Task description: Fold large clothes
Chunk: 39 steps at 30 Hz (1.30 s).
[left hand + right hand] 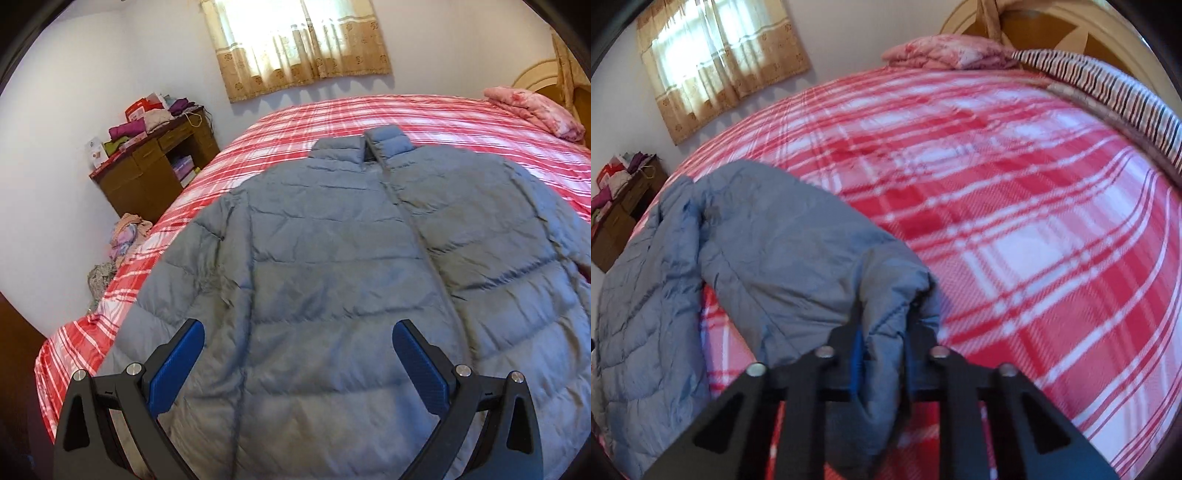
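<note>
A grey-blue quilted puffer jacket [332, 258] lies spread flat on the red and white plaid bed [443, 118], collar toward the far side, zipper running down its middle. My left gripper [297, 332] is open and empty, hovering over the jacket's lower body. My right gripper [884, 317] is shut on the cuff end of the jacket's sleeve [798, 251] and holds it lifted off the bed; the jacket's body [642, 314] lies to the left in that view.
A folded pink quilt [535, 107] and a striped pillow [1126, 88] lie at the bed's head by the wooden headboard [1052, 26]. A brown desk [155, 166] piled with clothes stands left of the bed, with clothes on the floor [125, 236]. A curtained window [299, 40] is behind.
</note>
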Motion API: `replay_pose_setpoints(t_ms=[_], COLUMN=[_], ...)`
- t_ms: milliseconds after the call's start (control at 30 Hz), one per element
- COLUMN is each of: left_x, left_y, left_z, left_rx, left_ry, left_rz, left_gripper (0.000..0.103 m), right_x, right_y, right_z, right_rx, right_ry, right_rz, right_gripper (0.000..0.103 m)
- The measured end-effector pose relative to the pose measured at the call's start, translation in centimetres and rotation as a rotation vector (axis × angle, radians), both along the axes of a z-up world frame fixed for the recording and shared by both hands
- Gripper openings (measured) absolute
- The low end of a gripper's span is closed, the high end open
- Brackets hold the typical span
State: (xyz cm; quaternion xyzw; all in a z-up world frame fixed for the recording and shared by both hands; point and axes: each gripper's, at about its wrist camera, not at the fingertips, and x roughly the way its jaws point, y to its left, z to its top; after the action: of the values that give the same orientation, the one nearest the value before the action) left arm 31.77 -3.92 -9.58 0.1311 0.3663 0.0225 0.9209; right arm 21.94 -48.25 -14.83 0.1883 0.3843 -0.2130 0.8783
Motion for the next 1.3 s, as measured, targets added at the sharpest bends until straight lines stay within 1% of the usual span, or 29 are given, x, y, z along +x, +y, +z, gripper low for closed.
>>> replay_pose_setpoints(t_ms=[133,267,367,467,600,667,767,867,933,967,1000,1033,1067,1100,1133,1233,1300], left_x=[2.3,4.3,5.5,6.3,6.7,6.6,6.5,6.3,6.1,6.0,5.9,5.8,5.9,5.9,5.9,6.2,6.4], left_y=[1.4,2.9,4.0,4.7,5.3,5.6,6.6,7.9,8.8,9.0,9.4,9.8,10.1,10.4,10.5,10.3,9.4], left_z=[-0.2,0.4,1.0,1.4,1.4,1.2,0.9,0.6,0.3,0.1,0.1,0.0,0.1,0.2,0.2,1.2,1.8], left_rx=[0.010,-0.008,-0.031,-0.045,-0.026,-0.009,0.005,0.021,0.029,0.033,0.038,0.035,0.028,0.025,0.023,0.011,-0.009], left_ry=[0.002,-0.007,-0.014,-0.022,-0.040,-0.049,-0.059,-0.062,-0.063,-0.063,-0.063,-0.062,-0.061,-0.063,-0.067,-0.083,-0.088], left_rz=[0.031,0.066,0.086,0.095,0.088,0.086,0.091,0.113,0.132,0.140,0.152,0.162,0.173,0.184,0.195,0.224,0.224], left_gripper=[0.102,0.102,0.102,0.102,0.102,0.102,0.102,0.102,0.102,0.102,0.102,0.102,0.102,0.102,0.102,0.102,0.102], right_x=[1.9,4.1,6.8,9.5,12.4,14.0,15.7,17.0,17.7,18.1,18.2,18.1,17.6,16.7,15.6,13.0,11.1], right_y=[-0.5,1.5,5.3,10.0,16.5,20.1,24.1,26.9,28.1,28.6,29.0,29.2,29.4,29.5,29.5,29.1,28.5], right_z=[3.2,7.3,10.0,10.9,10.3,9.2,7.0,4.8,3.1,2.0,1.6,1.2,1.2,1.5,2.1,3.6,4.6], right_rx=[-0.091,-0.183,-0.252,-0.303,-0.342,-0.360,-0.370,-0.379,-0.390,-0.396,-0.400,-0.398,-0.389,-0.384,-0.376,-0.324,-0.322], right_ry=[-0.033,-0.095,-0.132,-0.149,-0.152,-0.146,-0.128,-0.105,-0.075,-0.041,-0.025,-0.008,-0.010,-0.032,-0.066,-0.114,-0.163], right_rz=[-0.017,0.022,0.103,0.196,0.326,0.401,0.487,0.540,0.571,0.595,0.609,0.637,0.667,0.676,0.681,0.718,0.725], right_gripper=[0.014,0.014,0.014,0.013,0.013,0.013,0.013,0.013,0.014,0.018,0.022,0.042,0.071,0.078,0.080,0.080,0.080])
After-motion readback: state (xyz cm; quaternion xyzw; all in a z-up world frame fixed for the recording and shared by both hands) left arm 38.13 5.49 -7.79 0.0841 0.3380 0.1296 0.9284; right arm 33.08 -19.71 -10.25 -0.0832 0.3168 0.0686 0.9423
